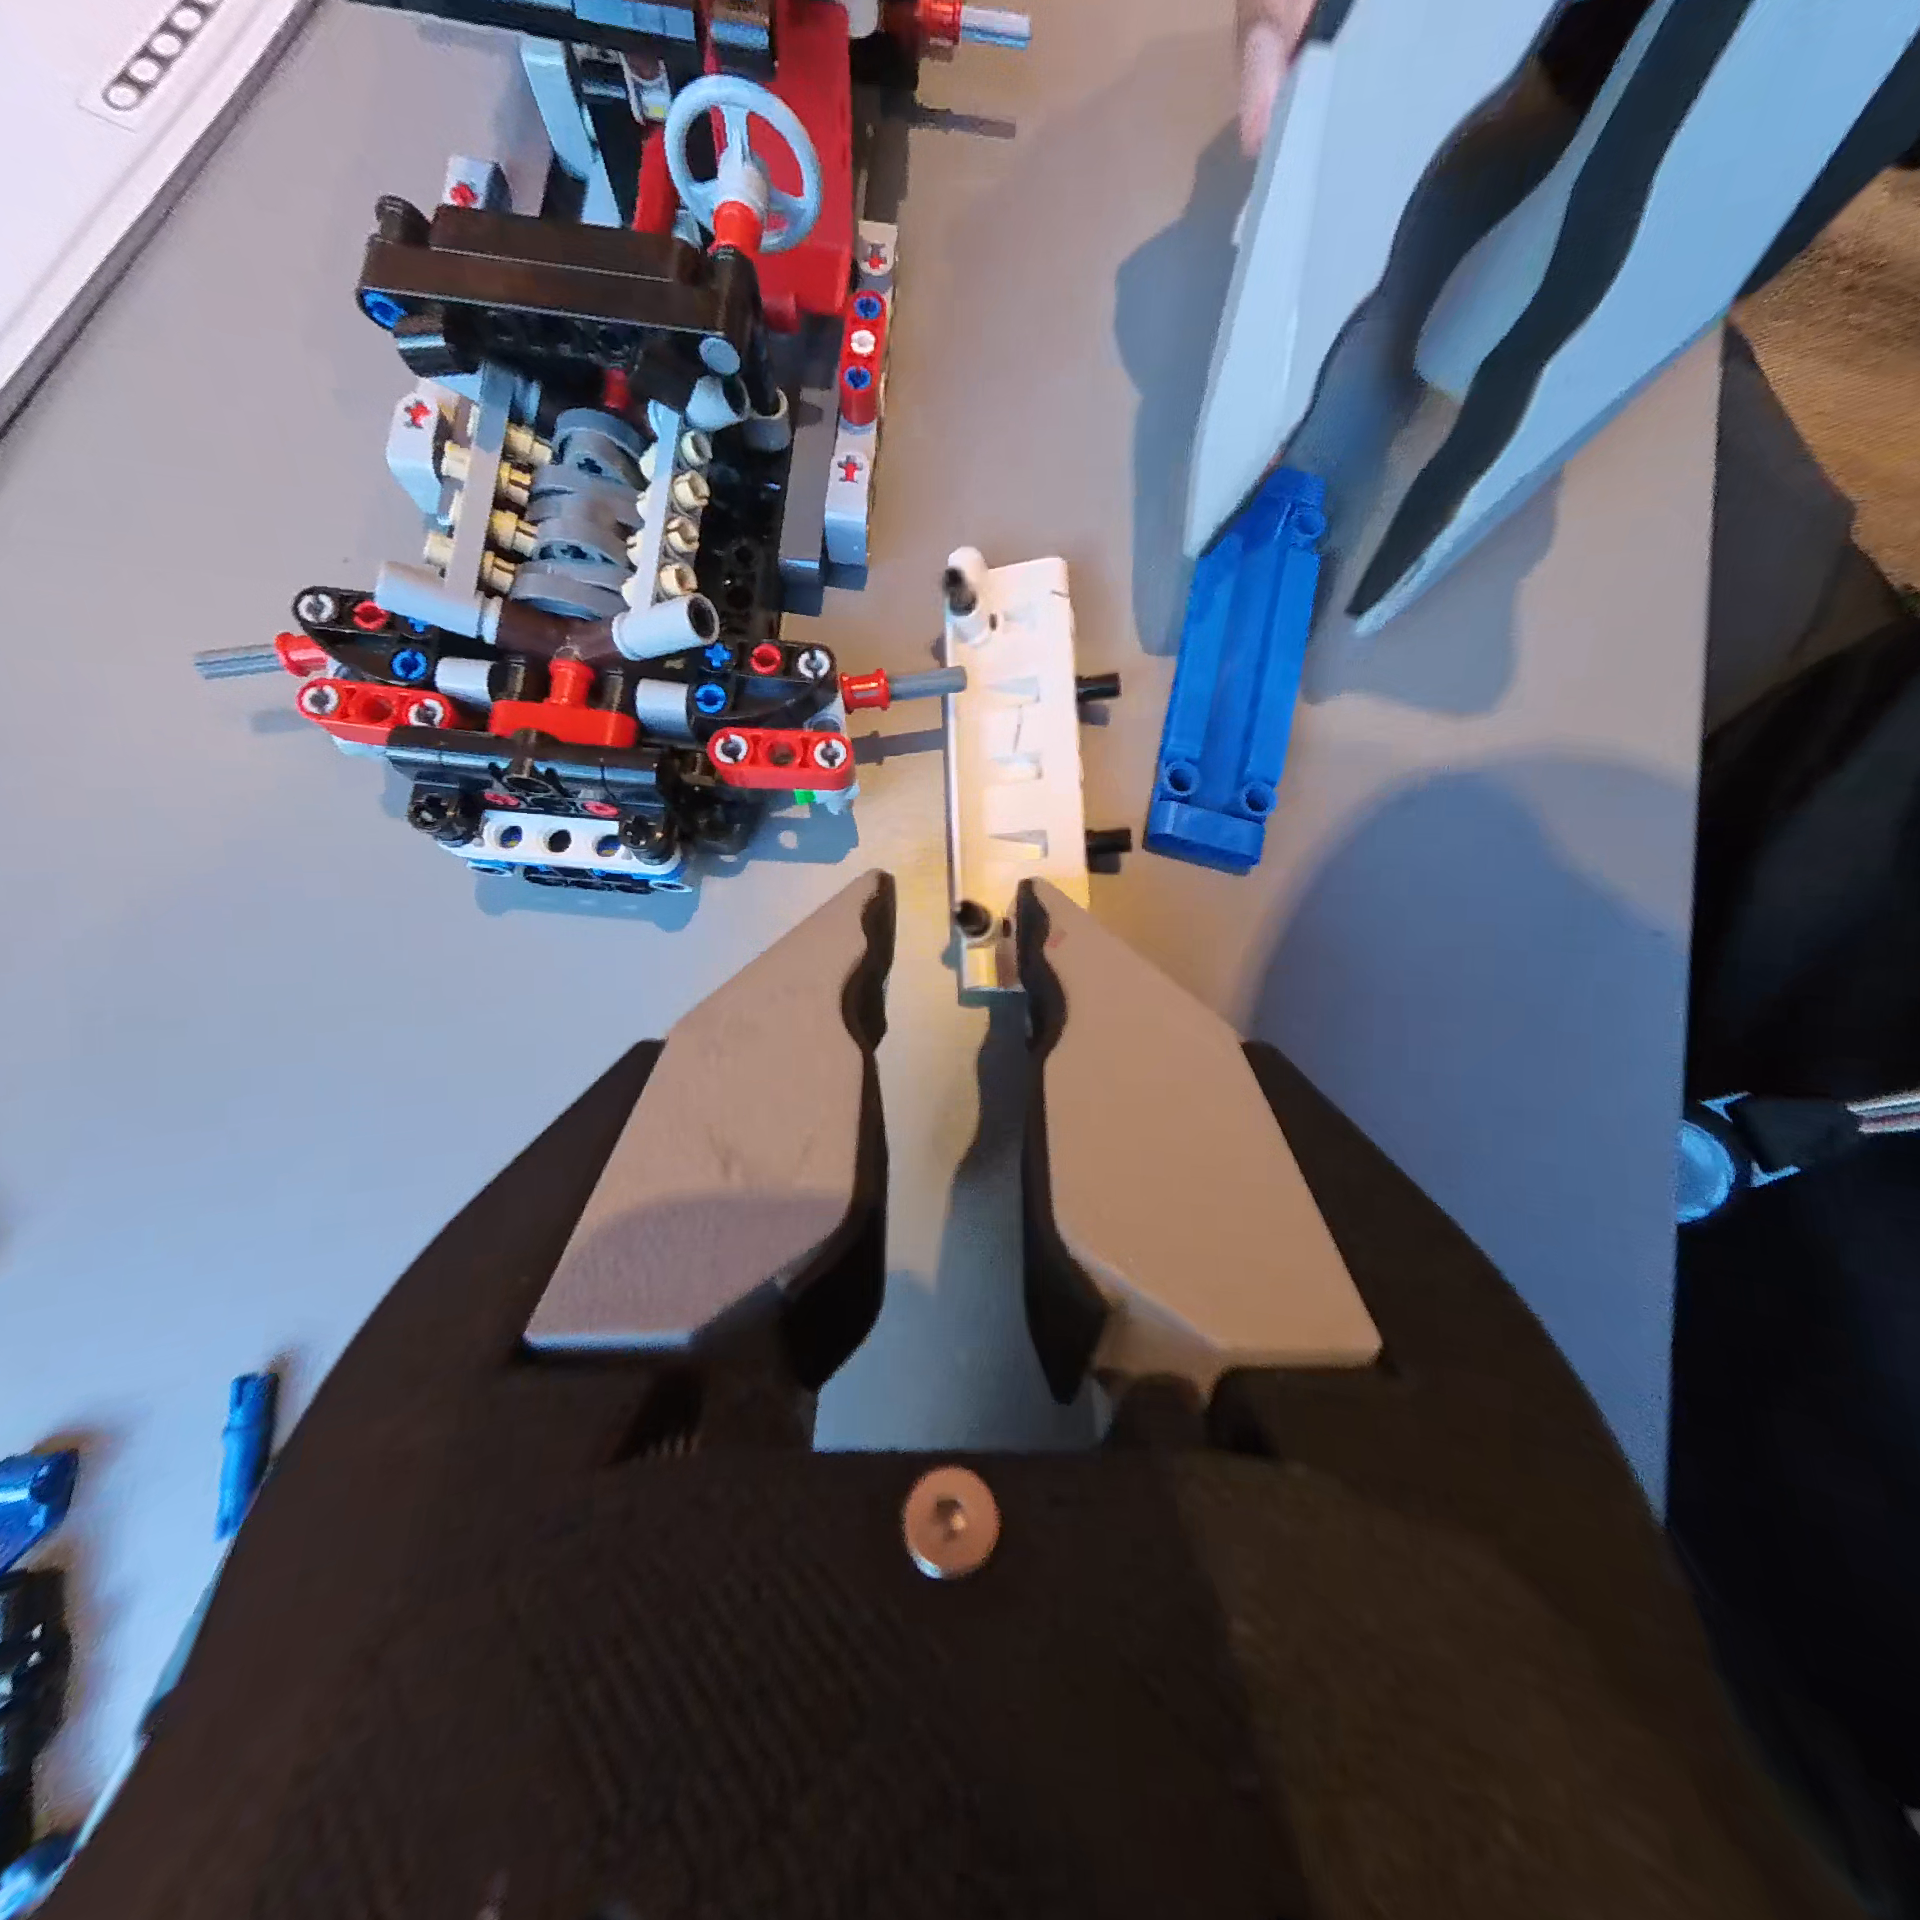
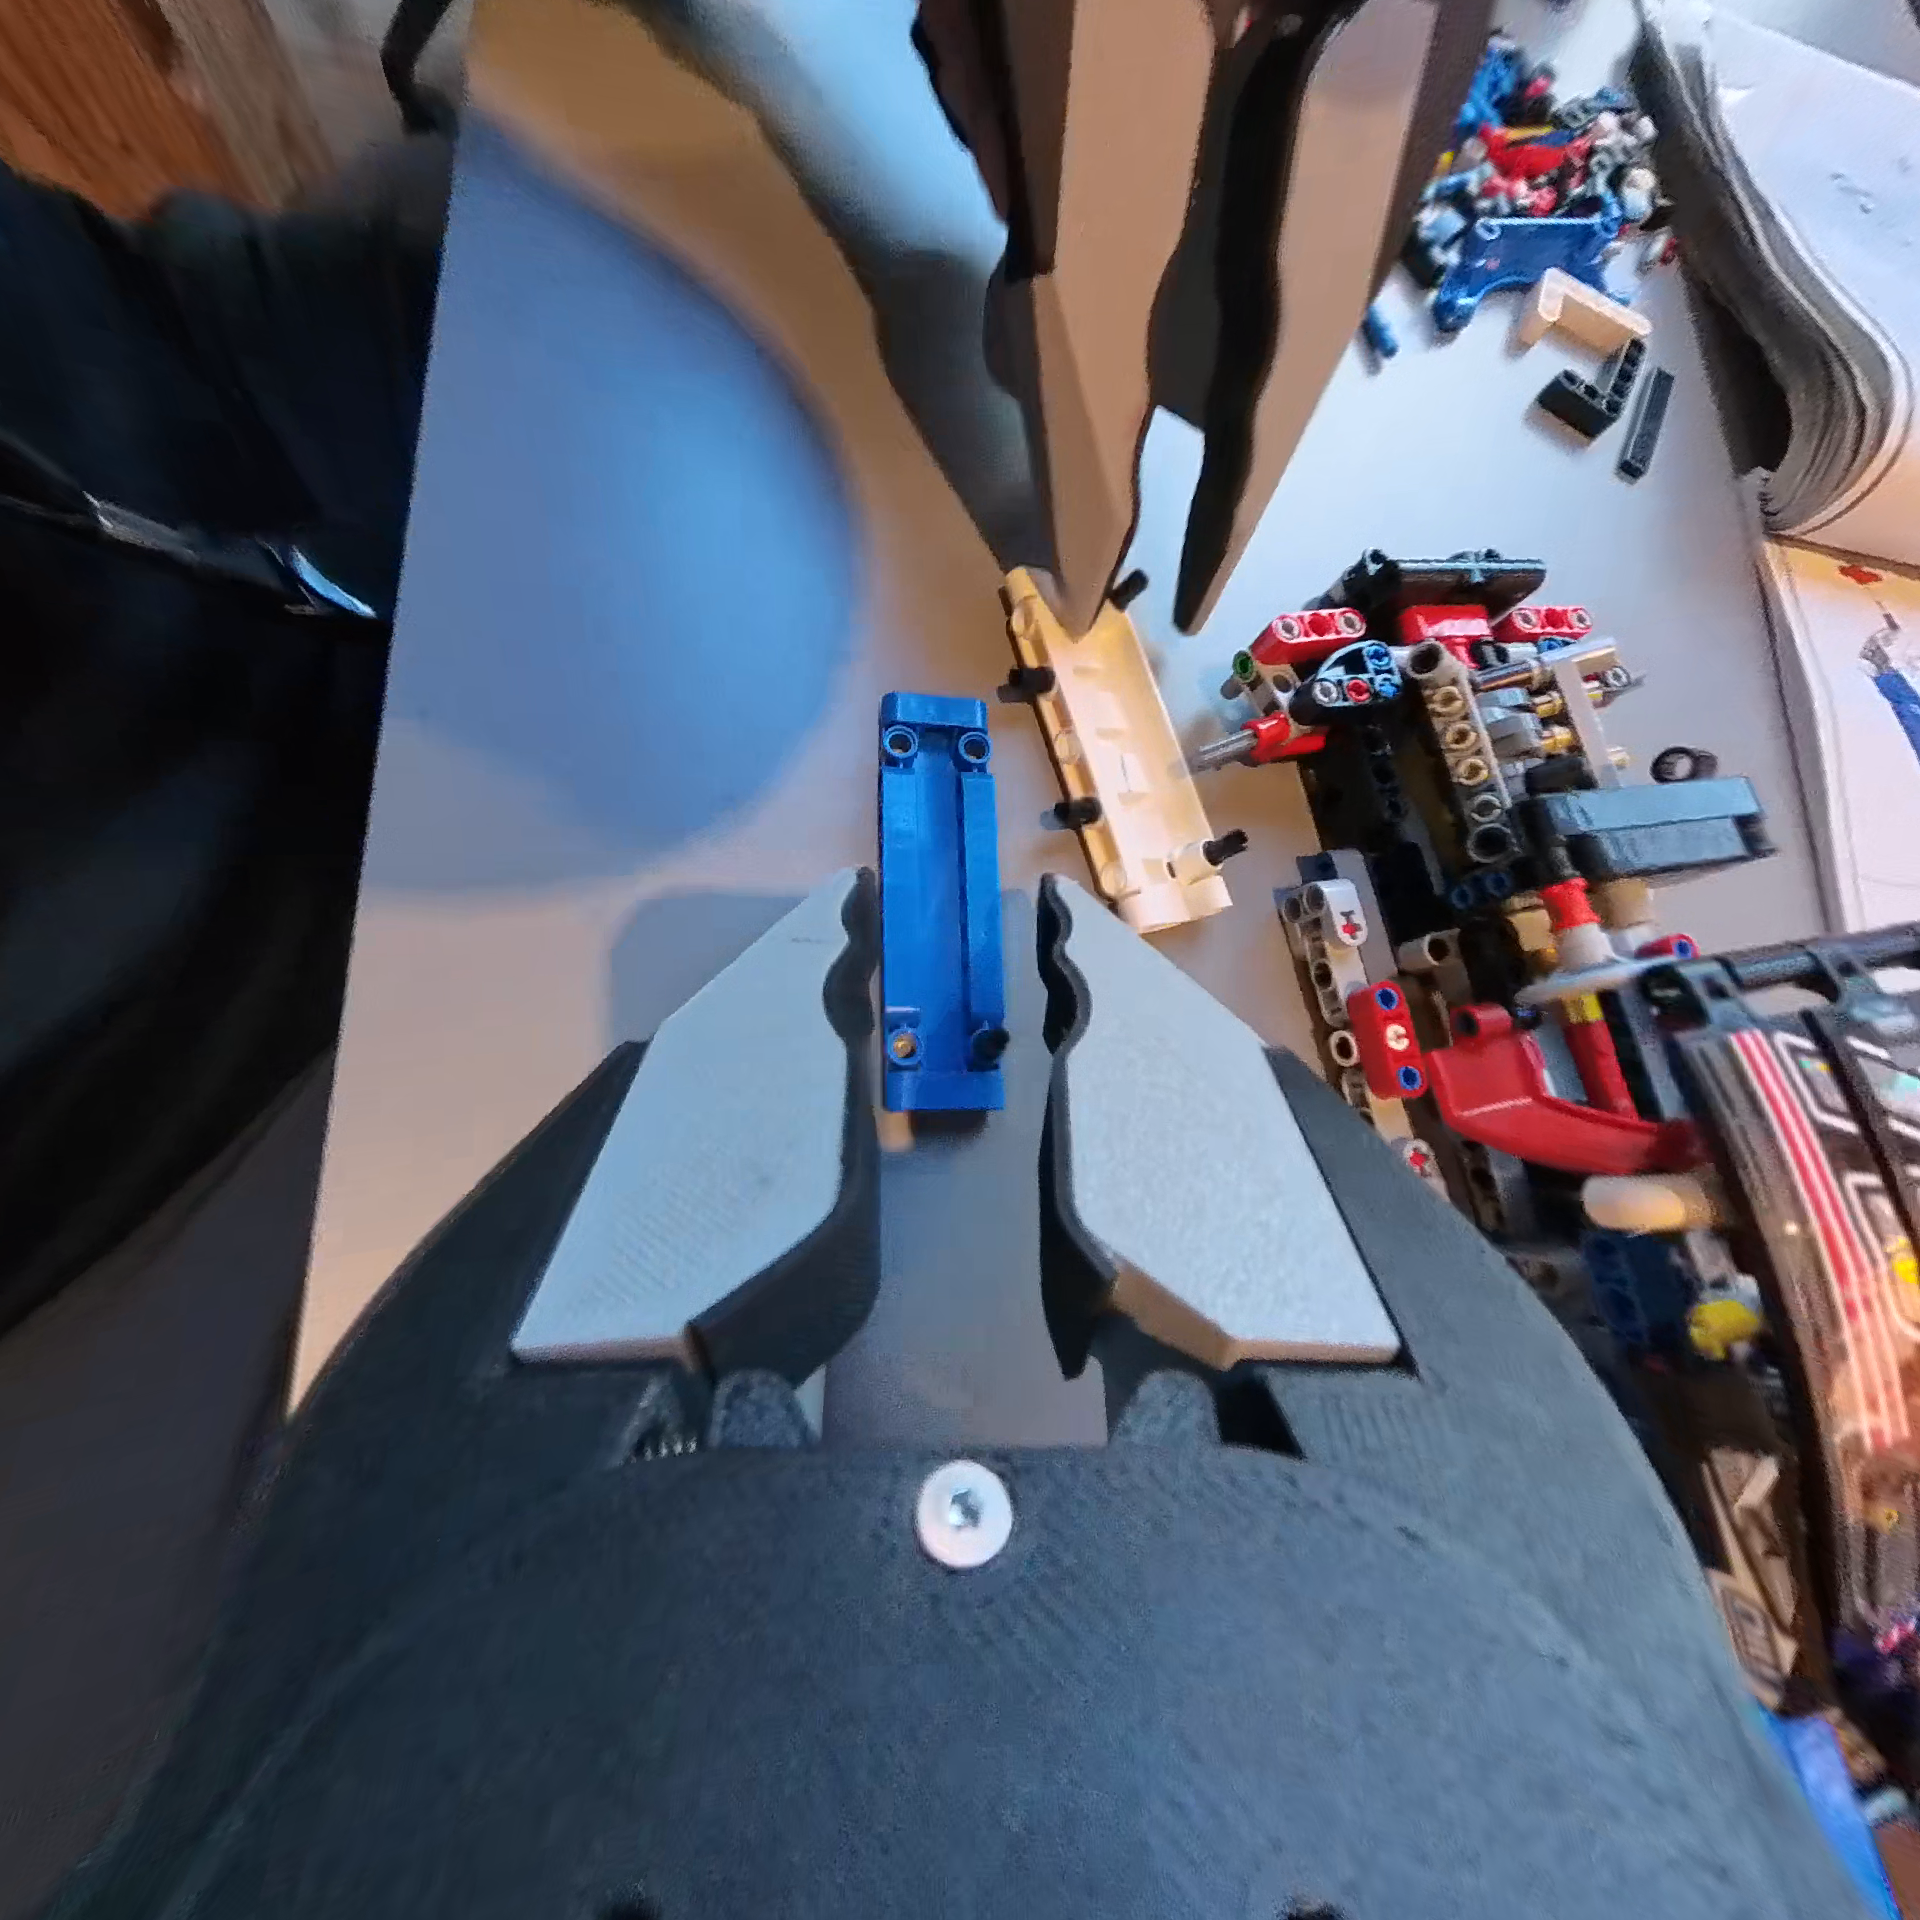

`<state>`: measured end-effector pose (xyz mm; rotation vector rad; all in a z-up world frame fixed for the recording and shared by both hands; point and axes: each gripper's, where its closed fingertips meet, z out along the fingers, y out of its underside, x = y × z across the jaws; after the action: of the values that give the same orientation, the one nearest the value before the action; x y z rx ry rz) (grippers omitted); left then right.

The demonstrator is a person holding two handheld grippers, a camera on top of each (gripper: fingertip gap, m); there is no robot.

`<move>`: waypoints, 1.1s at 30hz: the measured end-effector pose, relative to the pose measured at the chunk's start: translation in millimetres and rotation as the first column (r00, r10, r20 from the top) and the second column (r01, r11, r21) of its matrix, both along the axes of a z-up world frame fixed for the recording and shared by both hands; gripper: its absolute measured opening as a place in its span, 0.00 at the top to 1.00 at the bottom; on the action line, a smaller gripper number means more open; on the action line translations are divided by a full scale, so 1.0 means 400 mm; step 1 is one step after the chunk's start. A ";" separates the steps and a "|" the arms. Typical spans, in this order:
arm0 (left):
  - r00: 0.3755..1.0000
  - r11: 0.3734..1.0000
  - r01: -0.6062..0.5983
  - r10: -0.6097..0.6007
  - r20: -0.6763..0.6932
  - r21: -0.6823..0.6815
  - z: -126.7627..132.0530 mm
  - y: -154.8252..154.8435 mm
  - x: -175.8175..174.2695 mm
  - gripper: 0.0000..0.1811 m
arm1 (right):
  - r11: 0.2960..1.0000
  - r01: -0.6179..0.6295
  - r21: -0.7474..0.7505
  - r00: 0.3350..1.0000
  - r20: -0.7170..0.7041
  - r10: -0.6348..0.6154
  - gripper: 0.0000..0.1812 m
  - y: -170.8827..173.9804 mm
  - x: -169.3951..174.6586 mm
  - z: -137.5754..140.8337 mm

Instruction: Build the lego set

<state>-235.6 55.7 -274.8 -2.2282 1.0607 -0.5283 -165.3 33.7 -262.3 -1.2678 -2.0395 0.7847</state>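
Chassis (image 1: 613,540) well built with engine block and steering wheel (image 1: 743,166) fitted; white panel (image 1: 1023,758) and blue panel (image 2: 940,914) loose on table beside it, unattached; left gripper (image 1: 954,914) and right gripper (image 2: 951,914) both narrowly parted, empty, poised over them.
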 end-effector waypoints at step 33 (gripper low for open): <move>0.996 0.992 0.078 -0.082 0.033 0.101 -0.003 -0.002 0.024 0.95 | 0.628 0.146 0.764 0.969 -0.240 0.067 0.88 0.013 0.042 0.037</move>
<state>-226.0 54.8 -276.0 -2.0888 1.1360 -0.5369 -148.4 38.7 -247.4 -0.6495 -1.7948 -0.0337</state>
